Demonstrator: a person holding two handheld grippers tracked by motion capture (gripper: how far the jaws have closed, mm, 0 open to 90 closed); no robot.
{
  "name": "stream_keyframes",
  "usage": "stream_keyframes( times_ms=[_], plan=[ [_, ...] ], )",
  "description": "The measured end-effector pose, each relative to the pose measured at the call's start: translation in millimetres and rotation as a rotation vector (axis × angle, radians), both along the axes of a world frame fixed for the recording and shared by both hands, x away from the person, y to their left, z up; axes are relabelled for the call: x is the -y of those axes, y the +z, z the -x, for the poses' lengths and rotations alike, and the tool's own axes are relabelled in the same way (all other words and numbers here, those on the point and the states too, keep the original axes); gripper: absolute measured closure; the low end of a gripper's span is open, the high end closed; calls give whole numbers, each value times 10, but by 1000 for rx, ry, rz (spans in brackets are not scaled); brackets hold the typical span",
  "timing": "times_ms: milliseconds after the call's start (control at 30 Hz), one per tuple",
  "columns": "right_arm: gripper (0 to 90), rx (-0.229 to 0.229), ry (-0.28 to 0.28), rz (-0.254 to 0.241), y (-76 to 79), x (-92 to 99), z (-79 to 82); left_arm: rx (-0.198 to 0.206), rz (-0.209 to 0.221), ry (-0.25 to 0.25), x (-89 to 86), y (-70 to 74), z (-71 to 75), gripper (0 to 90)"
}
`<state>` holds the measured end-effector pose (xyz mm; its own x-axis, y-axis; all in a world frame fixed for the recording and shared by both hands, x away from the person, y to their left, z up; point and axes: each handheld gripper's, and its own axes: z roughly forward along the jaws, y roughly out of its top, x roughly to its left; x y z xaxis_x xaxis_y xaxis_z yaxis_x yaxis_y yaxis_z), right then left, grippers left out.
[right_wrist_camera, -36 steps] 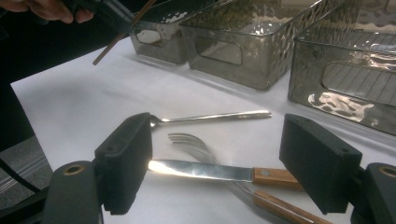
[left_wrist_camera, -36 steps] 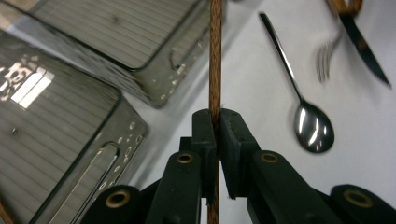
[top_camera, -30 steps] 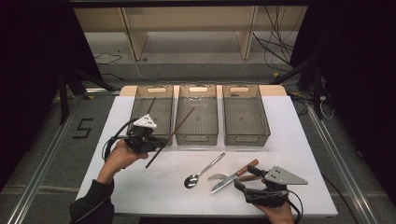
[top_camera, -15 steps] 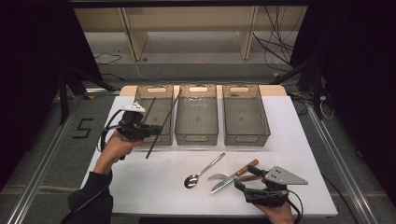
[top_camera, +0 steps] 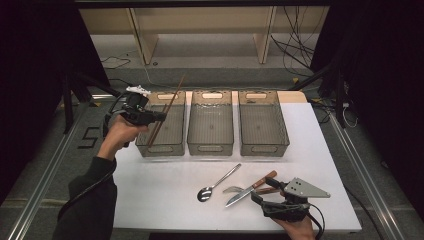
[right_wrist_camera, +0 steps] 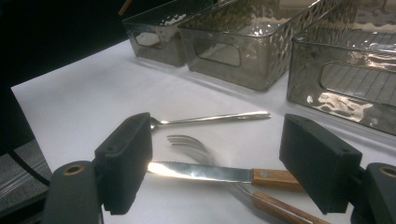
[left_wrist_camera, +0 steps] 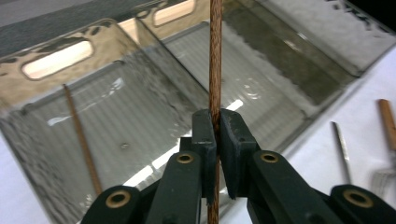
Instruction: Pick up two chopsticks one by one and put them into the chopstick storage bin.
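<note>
My left gripper (top_camera: 159, 116) is shut on a brown chopstick (top_camera: 169, 103), held tilted over the left clear bin (top_camera: 146, 148). In the left gripper view the pads (left_wrist_camera: 204, 135) pinch the chopstick (left_wrist_camera: 215, 56) above that bin, where a second chopstick (left_wrist_camera: 82, 140) lies on the floor. My right gripper (top_camera: 259, 197) rests open near the table's front edge. Its jaws stand wide on either side of a wood-handled knife (right_wrist_camera: 210, 173) and touch nothing. The knife (top_camera: 250, 189) crosses a fork (right_wrist_camera: 194, 143), and a spoon (top_camera: 217, 183) lies just left of them.
Three clear bins stand in a row at the back of the white table (top_camera: 160, 190): the left one, a middle bin (top_camera: 210, 148) and a right bin (top_camera: 265, 148). Shelving and cables lie beyond the table.
My left gripper has risen and moved back and left with the chopstick, from in front of the bins to over the left bin. The right gripper has stayed put.
</note>
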<state>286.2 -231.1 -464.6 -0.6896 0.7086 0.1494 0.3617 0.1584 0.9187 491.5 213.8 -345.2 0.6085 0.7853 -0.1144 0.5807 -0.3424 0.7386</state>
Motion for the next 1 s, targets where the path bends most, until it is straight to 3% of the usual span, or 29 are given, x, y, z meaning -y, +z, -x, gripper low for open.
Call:
stream_keyframes(
  times_ms=[267,500,1000],
  plan=[
    [261,0,0,-2,-2,1,-2,19,-33,85,-46,-72,-218,845],
    [262,-1,1,-2,-4,2,-3,11,-74,141,-111,-246,-337,844],
    [261,0,3,0,-2,0,1,4,-77,174,-133,-474,-383,844]
  ],
)
